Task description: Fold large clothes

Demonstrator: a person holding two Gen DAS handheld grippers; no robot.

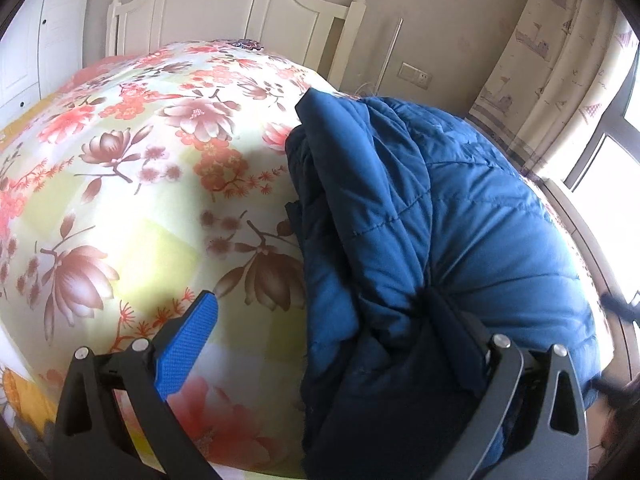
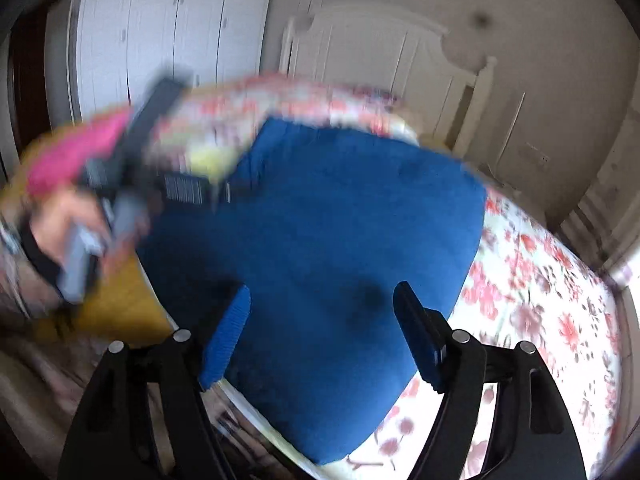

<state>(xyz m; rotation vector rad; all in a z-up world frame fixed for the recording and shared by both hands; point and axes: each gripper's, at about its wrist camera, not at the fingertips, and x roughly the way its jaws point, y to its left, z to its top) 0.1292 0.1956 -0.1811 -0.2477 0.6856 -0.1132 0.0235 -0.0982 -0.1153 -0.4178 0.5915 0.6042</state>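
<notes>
A blue quilted jacket (image 1: 460,216) lies bunched on the right side of a bed with a floral cover (image 1: 140,160). My left gripper (image 1: 320,320) is open; its left blue finger (image 1: 188,344) is over the bedcover and its right finger is hidden under the jacket's dark folds. In the right wrist view the jacket (image 2: 340,220) lies as a broad blue slab near the bed's edge. My right gripper (image 2: 320,332) is open above it, empty. The left hand and its gripper (image 2: 132,152) show blurred at the jacket's far left.
A white headboard (image 1: 240,12) stands at the far end of the bed. White wardrobes (image 2: 160,24) line the wall. A curtain (image 1: 560,60) and window are at the right. A yellow sheet (image 2: 120,312) hangs at the bed's near edge.
</notes>
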